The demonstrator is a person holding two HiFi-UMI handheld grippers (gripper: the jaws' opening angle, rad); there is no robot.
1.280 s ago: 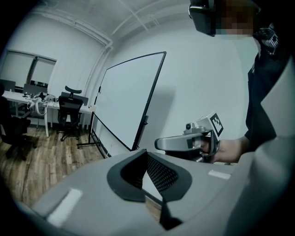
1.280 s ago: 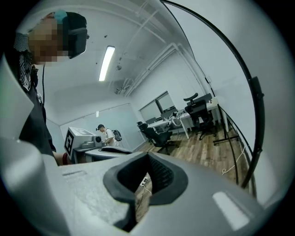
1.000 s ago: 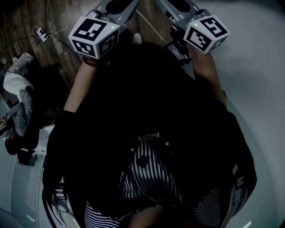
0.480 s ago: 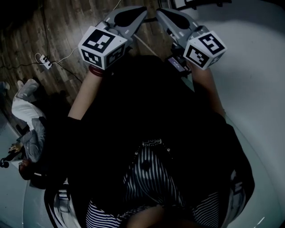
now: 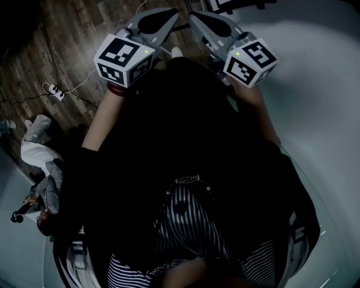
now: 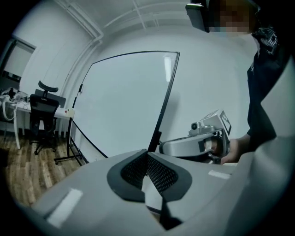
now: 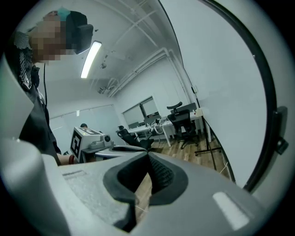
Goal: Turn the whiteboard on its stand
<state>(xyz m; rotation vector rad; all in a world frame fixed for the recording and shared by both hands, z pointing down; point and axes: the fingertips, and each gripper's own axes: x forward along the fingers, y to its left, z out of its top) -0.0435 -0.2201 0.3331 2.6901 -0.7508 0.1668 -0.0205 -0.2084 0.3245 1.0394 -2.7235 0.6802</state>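
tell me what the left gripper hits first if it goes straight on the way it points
Most likely the whiteboard: its dark side edge stands right beyond the left gripper's shut jaws, though depth is unclear.

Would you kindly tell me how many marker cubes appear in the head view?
2: one cube on the left gripper, upper left; the other cube on the right gripper, upper right. None appears hidden.
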